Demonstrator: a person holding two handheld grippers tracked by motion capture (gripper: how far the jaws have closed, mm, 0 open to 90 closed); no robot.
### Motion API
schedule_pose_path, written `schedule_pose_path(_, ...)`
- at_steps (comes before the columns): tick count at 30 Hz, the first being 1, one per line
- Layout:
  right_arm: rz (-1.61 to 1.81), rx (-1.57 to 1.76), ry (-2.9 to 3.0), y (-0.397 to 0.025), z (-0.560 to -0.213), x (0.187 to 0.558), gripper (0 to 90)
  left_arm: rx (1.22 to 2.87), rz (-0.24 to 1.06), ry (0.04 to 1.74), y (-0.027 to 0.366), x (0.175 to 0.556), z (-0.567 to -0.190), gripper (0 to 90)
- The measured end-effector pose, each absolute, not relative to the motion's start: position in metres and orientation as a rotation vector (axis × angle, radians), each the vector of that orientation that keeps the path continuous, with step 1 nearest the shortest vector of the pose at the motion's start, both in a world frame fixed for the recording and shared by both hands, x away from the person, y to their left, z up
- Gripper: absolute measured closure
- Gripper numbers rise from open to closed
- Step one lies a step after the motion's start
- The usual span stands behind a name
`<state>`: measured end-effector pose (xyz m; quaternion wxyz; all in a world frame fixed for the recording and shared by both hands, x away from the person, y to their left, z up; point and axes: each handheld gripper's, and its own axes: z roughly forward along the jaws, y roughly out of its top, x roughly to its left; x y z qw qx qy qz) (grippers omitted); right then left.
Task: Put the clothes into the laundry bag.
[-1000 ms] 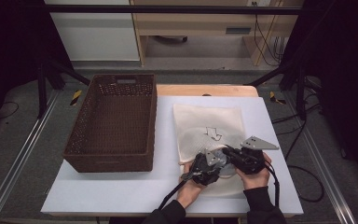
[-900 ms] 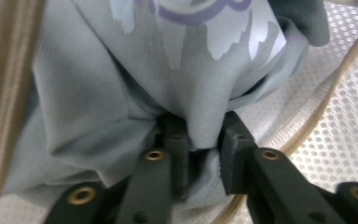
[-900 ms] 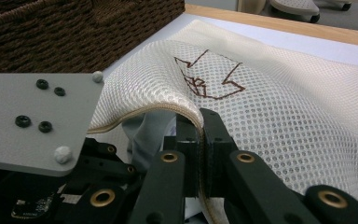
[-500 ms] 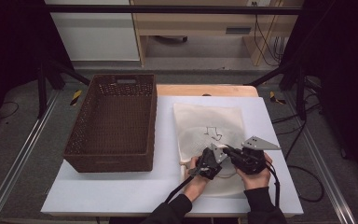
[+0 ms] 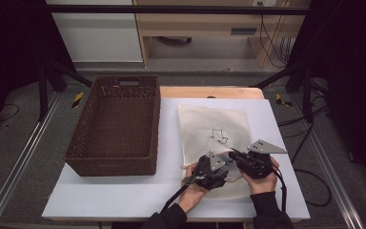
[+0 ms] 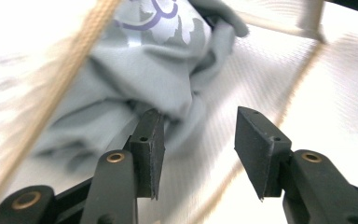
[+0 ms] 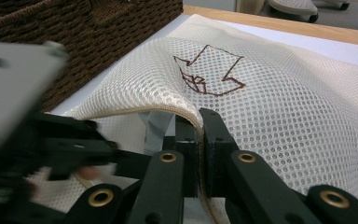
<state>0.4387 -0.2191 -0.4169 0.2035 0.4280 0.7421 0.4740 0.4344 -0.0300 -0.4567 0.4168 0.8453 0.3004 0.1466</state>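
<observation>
Left tongs [image 6: 196, 140] now advanced into mesh bag [image 5: 214, 129] mouth, spread beside grey garment [image 6: 135, 79]; right tongs [image 7: 199, 140] pinching bag rim; extraction imminent.

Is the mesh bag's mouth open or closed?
Open: the right gripper lifts the mesh bag edge, and the grey cloth shows inside.

Cream open-mesh cloth bag [image 7: 279, 98], soft matt grey garment [image 6: 140, 79] (printed), rough brown wicker basket [image 5: 116, 126]
</observation>
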Motion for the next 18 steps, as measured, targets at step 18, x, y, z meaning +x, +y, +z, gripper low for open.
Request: schedule_pose_path(18, 1.197, 1.209, 2.174, -0.212, -0.441, 0.411, 52.6, 2.199, 0.444, 0.843, 0.093, 0.409, -0.450, 43.4)
